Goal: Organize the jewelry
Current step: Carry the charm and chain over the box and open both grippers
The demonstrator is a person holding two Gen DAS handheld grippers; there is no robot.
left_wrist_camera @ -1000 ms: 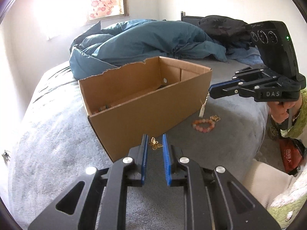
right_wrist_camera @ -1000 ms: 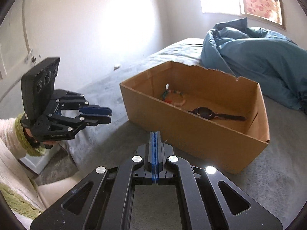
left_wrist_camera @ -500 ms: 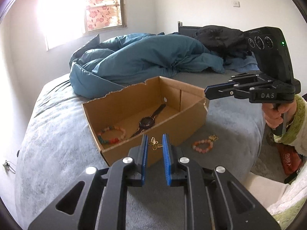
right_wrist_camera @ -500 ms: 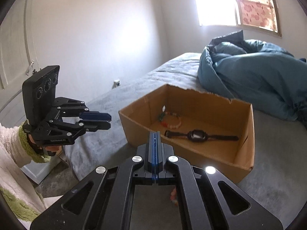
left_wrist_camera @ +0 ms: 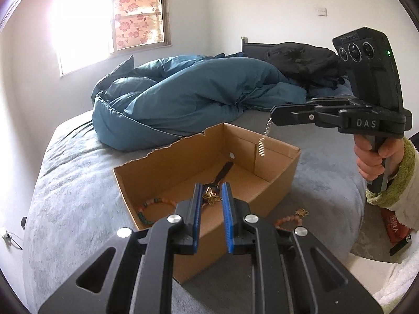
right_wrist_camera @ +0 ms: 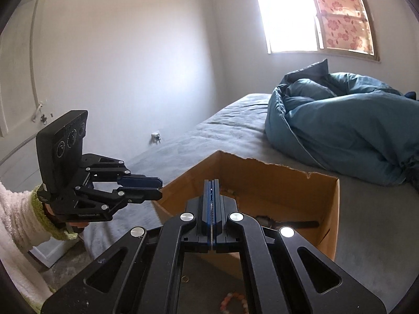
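White letters "DAS" on the black side of the right gripper [left_wrist_camera: 273, 116].

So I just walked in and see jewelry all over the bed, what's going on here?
A person is sorting jewelry into a cardboard box with two handheld claws. The left claw pinches a gold butterfly charm; the right claw dangles a silver chain earring over the box. A watch and beaded bracelet already lie inside; a pink bracelet remains on the bed.

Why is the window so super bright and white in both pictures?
Left wrist view: sunlight floods the window, washing out the pane and nearby wall. Right wrist view: the same window glares white, while the fisheye lens bends the room's edges round and dark.
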